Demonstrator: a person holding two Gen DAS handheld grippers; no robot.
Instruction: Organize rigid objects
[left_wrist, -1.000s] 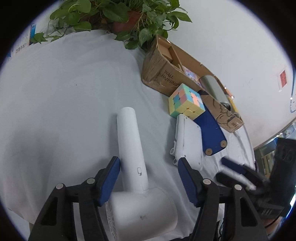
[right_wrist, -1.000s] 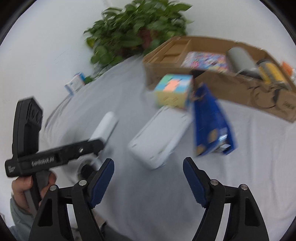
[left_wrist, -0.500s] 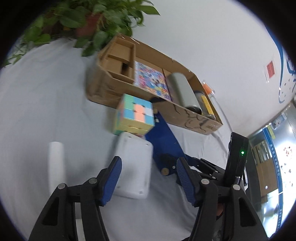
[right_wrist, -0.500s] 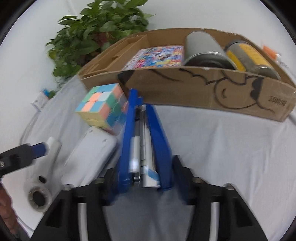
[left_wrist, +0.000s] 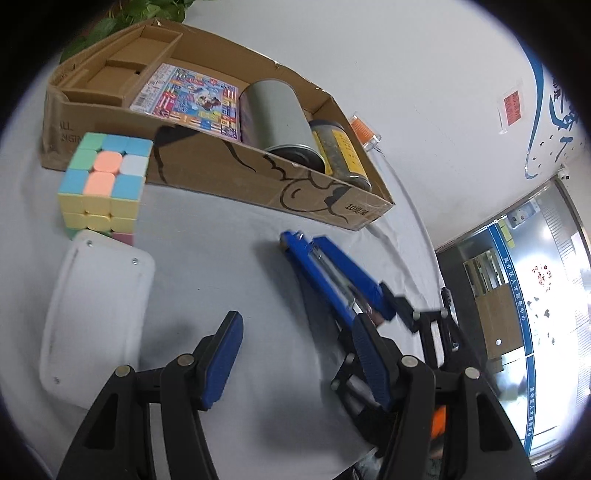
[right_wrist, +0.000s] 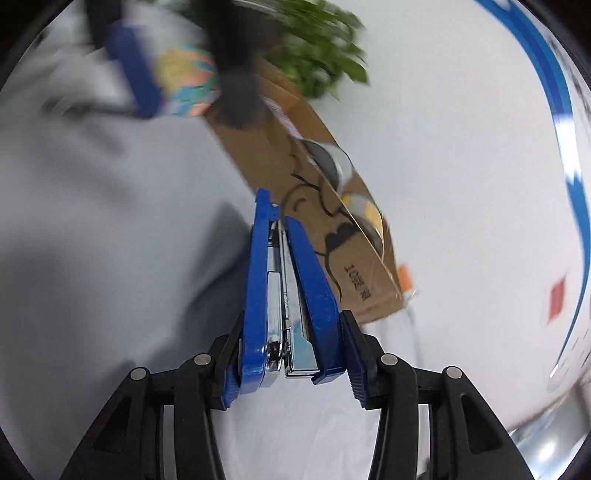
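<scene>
**Blue stapler clamped in your right hand-held gripper**

Left wrist view: your left hand-held gripper (left_wrist: 295, 354) hangs over the white tabletop (left_wrist: 221, 266), tilted downward, its jaws spread apart with nothing between them. One blue stapler (left_wrist: 332, 277) sits off to the right, its long axis running from near the cardboard box (left_wrist: 229, 173) back to your right hand-held gripper (left_wrist: 402, 314), nose toward the box. The box holds one grey can (left_wrist: 280, 118), one yellow-labelled jar (left_wrist: 340, 155) and one colourful booklet (left_wrist: 188, 99). One pastel puzzle cube (left_wrist: 103, 184) stands just beside one white flat case (left_wrist: 96, 314).

Right wrist view: your right hand-held gripper (right_wrist: 291, 369), jaws having just been closing, is clenched on the stapler (right_wrist: 284, 280); both pads (right_wrist: 354, 362) press its rear end. The stapler points straight ahead along the fingers, toward the box (right_wrist: 354, 273). The picture is blurred at the top, where one green plant (right_wrist: 321, 66) shows.
</scene>
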